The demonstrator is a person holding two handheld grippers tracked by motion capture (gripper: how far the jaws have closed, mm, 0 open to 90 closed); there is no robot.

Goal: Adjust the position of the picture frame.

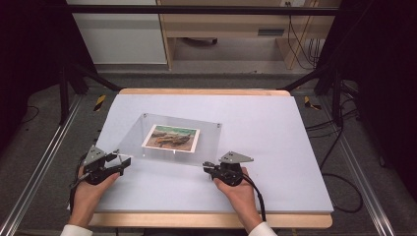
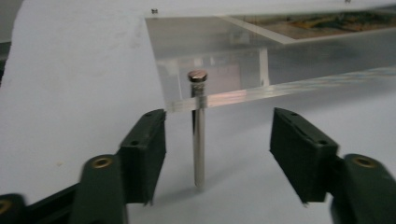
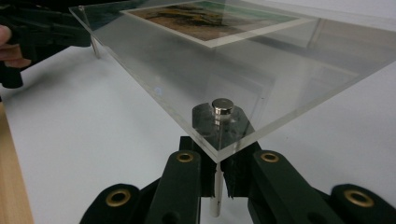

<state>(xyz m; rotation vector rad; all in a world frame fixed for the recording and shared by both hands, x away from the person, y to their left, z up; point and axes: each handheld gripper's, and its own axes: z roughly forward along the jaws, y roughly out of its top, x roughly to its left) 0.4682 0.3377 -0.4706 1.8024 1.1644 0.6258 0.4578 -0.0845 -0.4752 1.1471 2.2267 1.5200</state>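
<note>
I am at a table covered with a pale blue-grey sheet [image 1: 275, 147], a gripper in each hand. In the middle of the sheet stands a clear acrylic frame [image 1: 169, 135]: a see-through panel holding a landscape photo [image 1: 171, 137] flat inside it, raised off the table on thin metal posts at its corners. My left gripper [image 1: 124, 162] is at the near left corner, its jaws spread wide apart with the left post [image 2: 199, 135] standing free between them, touching neither. My right gripper [image 1: 206, 166] is at the near right corner, jaws closed together on the right post [image 3: 215, 191] just under the panel, below its round metal cap [image 3: 222, 105]. I judge the panel to be stiff, fairly light and smooth, so slippery along its polished edges, and liable to scratch or crack if dropped or twisted. The posts look slim and may bend or unscrew under side force. The best hold seems to be on the posts close beneath the panel, one at each near corner, lifting both sides evenly so the panel stays level and the photo does not shift.
</note>
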